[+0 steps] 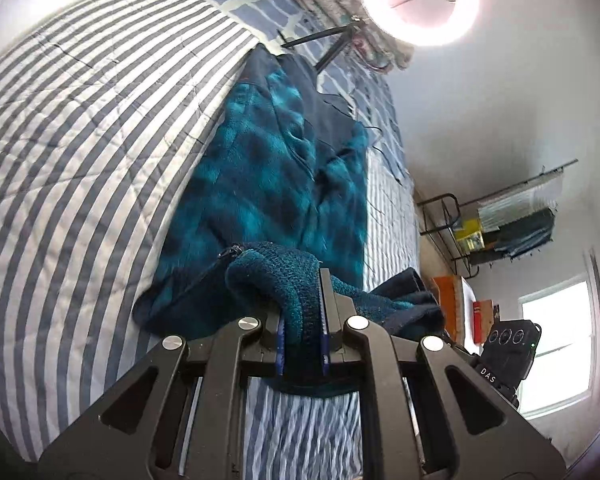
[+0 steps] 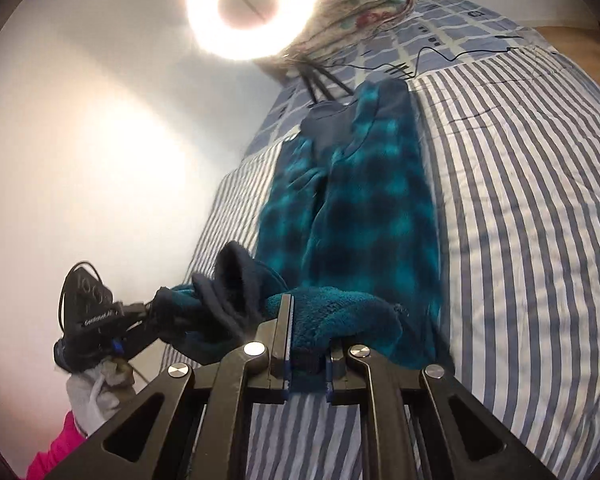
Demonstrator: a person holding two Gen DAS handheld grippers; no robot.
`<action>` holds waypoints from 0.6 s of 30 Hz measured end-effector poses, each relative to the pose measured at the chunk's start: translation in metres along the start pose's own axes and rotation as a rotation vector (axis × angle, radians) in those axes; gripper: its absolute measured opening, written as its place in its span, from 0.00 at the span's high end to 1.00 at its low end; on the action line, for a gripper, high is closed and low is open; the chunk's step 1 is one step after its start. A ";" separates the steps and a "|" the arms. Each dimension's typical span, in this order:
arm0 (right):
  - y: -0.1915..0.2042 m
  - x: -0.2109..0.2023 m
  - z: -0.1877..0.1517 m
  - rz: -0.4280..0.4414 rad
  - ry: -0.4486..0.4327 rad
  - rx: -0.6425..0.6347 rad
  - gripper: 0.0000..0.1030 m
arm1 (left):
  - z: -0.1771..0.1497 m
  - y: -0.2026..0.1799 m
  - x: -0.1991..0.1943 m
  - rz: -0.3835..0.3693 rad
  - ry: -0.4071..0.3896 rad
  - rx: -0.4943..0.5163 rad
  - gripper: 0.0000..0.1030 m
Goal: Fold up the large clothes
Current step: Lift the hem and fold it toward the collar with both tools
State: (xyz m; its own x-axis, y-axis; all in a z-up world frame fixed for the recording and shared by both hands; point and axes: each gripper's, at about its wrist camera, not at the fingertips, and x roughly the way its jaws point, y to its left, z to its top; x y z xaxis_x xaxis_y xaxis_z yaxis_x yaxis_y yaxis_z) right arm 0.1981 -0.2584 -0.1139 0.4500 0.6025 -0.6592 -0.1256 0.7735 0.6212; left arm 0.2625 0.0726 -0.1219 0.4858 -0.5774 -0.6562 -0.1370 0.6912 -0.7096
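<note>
We found the left gripper (image 1: 302, 344) with its jaws clamped on the near hem of a teal and dark blue checked fleece garment (image 1: 260, 184), and the right gripper (image 2: 308, 364) clamped likewise on the same hem further along. The garment lay lengthwise on a bed covered in a grey and white striped quilt (image 1: 80, 140), its far end reaching toward a blue and white blocked sheet (image 1: 260, 0), with the held edge lifted off the quilt and the remainder flat. We judged the fold to be at an early stage: the hem was raised but not yet carried over the body of the garment, and no finished fold was evident. The left wrist view alone showed a wire rack of stacked papers (image 1: 512, 220) and a window (image 1: 556, 340); the right wrist view alone showed a grey gloved hand (image 2: 96, 396) with a pink sleeve (image 2: 56, 452).
</note>
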 end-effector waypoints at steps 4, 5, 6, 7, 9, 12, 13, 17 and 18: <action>-0.020 0.031 0.021 -0.021 0.011 0.027 0.91 | 0.020 0.004 0.032 0.028 0.009 -0.004 0.90; -0.025 0.036 0.025 -0.025 0.014 0.033 0.91 | 0.025 0.006 0.040 0.035 0.012 -0.007 0.90; -0.031 0.046 0.030 -0.034 0.019 0.043 0.91 | 0.029 0.008 0.047 0.043 0.016 -0.009 0.90; -0.034 0.049 0.032 -0.037 0.022 0.047 0.91 | 0.032 0.009 0.054 0.049 0.018 -0.012 0.90; -0.043 0.061 0.039 -0.048 0.030 0.057 0.91 | 0.037 0.013 0.067 0.059 0.026 -0.015 0.90; -0.054 0.071 0.042 -0.055 0.040 0.074 0.92 | 0.042 0.017 0.086 0.077 0.032 -0.014 0.90; -0.058 0.075 0.043 -0.056 0.044 0.079 0.91 | 0.043 0.019 0.090 0.084 0.032 -0.015 0.90; -0.065 0.083 0.045 -0.028 0.058 0.093 0.91 | 0.042 0.024 0.099 0.103 0.038 -0.014 0.89; -0.066 0.084 0.046 -0.018 0.057 0.095 0.90 | 0.043 0.024 0.099 0.100 0.044 -0.016 0.89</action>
State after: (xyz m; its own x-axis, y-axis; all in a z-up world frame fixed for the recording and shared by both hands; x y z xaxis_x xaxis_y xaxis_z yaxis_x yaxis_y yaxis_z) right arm 0.2850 -0.2676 -0.1910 0.3999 0.6010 -0.6921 -0.0323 0.7638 0.6446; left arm 0.3443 0.0507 -0.1933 0.4311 -0.5243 -0.7344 -0.1967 0.7397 -0.6435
